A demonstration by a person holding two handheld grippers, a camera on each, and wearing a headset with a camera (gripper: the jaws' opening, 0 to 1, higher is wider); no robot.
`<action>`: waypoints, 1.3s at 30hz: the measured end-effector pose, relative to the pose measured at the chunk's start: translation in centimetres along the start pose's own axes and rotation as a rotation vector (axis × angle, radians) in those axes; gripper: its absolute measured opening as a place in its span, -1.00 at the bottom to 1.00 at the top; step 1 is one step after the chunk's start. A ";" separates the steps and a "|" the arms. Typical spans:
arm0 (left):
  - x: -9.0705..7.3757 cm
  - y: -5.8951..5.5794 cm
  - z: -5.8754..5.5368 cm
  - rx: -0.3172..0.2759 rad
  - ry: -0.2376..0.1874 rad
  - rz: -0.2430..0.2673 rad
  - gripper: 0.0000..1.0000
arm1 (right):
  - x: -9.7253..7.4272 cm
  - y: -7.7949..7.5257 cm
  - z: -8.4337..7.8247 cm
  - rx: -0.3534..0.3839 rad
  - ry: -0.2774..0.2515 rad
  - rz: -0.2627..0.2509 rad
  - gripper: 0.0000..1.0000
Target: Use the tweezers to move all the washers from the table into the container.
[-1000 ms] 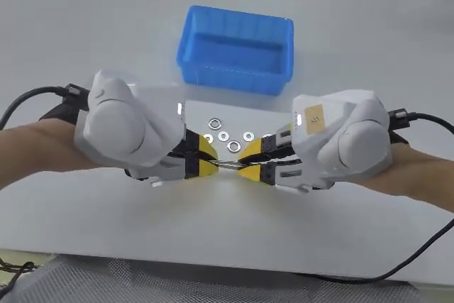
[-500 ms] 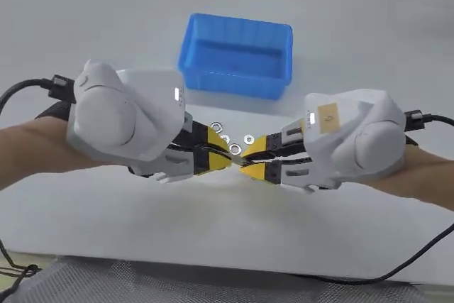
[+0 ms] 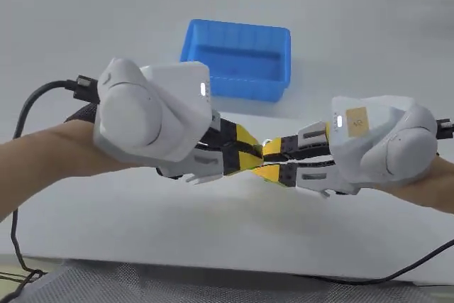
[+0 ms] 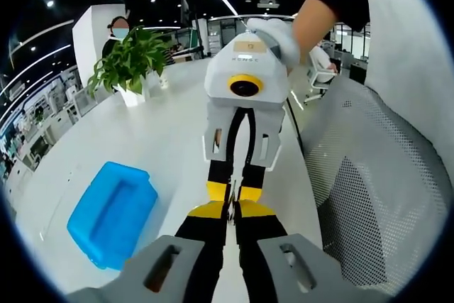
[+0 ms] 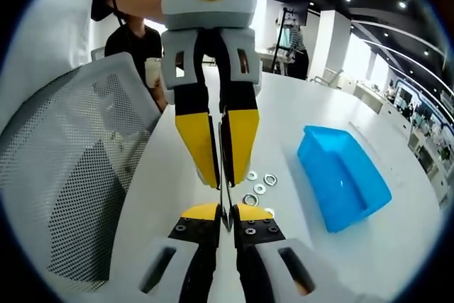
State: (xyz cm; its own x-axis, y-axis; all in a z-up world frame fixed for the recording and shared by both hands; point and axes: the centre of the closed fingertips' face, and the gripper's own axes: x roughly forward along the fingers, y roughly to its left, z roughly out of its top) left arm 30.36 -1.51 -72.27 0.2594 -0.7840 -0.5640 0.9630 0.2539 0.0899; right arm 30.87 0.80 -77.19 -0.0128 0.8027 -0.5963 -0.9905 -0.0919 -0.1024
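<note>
Left gripper [image 4: 230,209] and right gripper [image 5: 225,212] meet tip to tip over the white bench [image 5: 305,104]. Both sets of fingers are pressed together on the thin metal tweezers [image 5: 224,175], one from each end. Small silver ring washers [image 5: 259,188] lie loose on the bench beside the tips. The blue rectangular plastic container [image 5: 319,175] stands apart from the washers.

Overhead head view; opposed gripper views; shared container [image 3: 237,89]
</note>
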 end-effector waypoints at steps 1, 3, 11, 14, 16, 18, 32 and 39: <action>0.1 0.0 0.2 0.005 -0.006 0.000 -0.84 | -0.1 0.0 -0.1 0.001 -0.001 -0.003 -0.83; 0.2 0.0 0.7 0.006 -0.023 -0.007 -0.84 | -0.2 -0.1 -0.1 0.006 -0.003 -0.006 -0.83; 0.5 -0.3 1.5 0.060 -0.052 -0.045 -0.85 | -0.5 0.1 -0.2 0.018 -0.011 0.001 -0.83; 0.4 -0.4 2.4 0.074 -0.092 -0.049 -0.86 | -0.5 0.2 -0.2 0.018 -0.011 0.007 -0.83; 0.4 -0.2 2.6 0.078 -0.097 -0.044 -0.86 | -0.4 0.1 -0.1 0.016 -0.011 0.008 -0.83; 0.5 -0.2 2.3 0.075 -0.083 -0.058 -0.88 | -0.4 0.2 0.0 0.013 -0.010 0.013 -0.83; -0.7 -0.4 1.6 0.094 -0.074 -0.055 -0.90 | 0.4 0.6 0.8 -0.033 0.012 0.017 -0.82; -1.9 0.2 0.9 0.077 -0.078 -0.030 -0.90 | 1.1 0.5 1.8 -0.063 0.017 0.006 -0.78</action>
State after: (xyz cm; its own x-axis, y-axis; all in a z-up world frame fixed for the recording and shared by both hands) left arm 30.14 -0.51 -70.47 0.2324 -0.8328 -0.5024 0.9724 0.1878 0.1386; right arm 30.08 2.73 -76.48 -0.0162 0.7917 -0.6107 -0.9798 -0.1344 -0.1483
